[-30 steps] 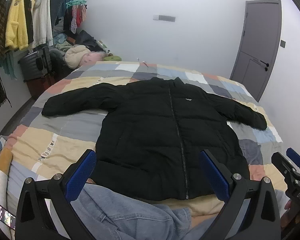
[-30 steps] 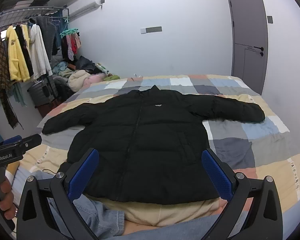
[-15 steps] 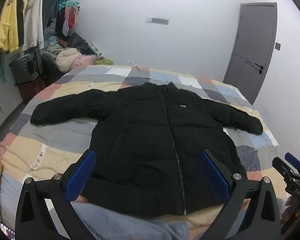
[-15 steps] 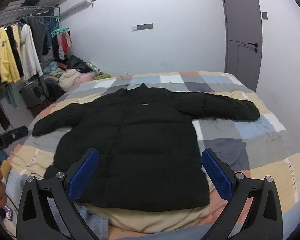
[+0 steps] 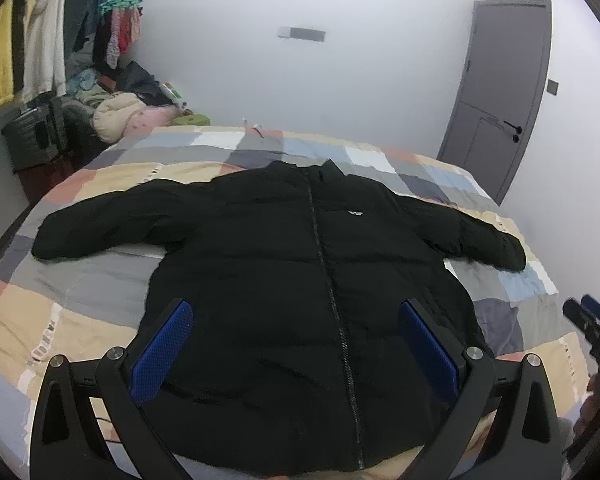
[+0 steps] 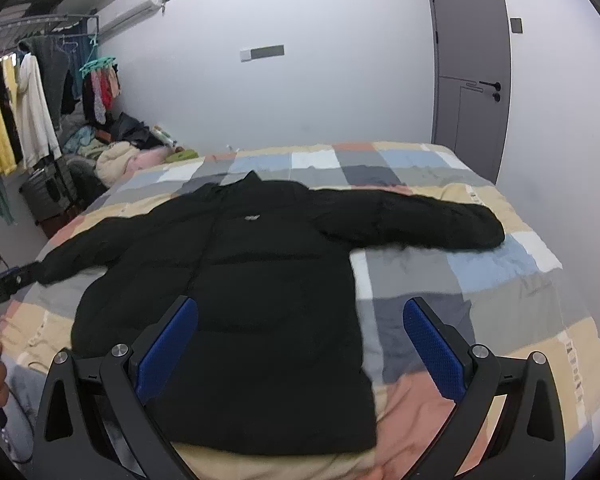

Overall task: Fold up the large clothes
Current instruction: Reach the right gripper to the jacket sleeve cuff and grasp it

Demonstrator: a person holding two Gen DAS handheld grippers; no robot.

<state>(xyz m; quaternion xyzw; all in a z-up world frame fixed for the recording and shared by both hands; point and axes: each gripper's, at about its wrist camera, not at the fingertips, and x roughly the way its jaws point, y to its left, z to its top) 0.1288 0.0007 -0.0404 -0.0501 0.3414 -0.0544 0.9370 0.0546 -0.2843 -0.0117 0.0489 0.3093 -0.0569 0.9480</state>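
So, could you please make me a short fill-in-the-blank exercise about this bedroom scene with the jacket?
1. The black jacket lies spread flat on the ____.
2. Its front zipper is ____ up to the collar.
3. Both the left gripper and the right gripper have their jaws ____.
4. The grey door is ____.

Missing words: bed; closed; open; shut

A bed (image 5: 100,280) with a patchwork cover of beige, grey, blue, white and salmon squares carries one black padded jacket (image 5: 300,300). It lies flat, front up and zipped, collar toward the far edge, hem at the near edge, sleeves spread toward the left and right edges.
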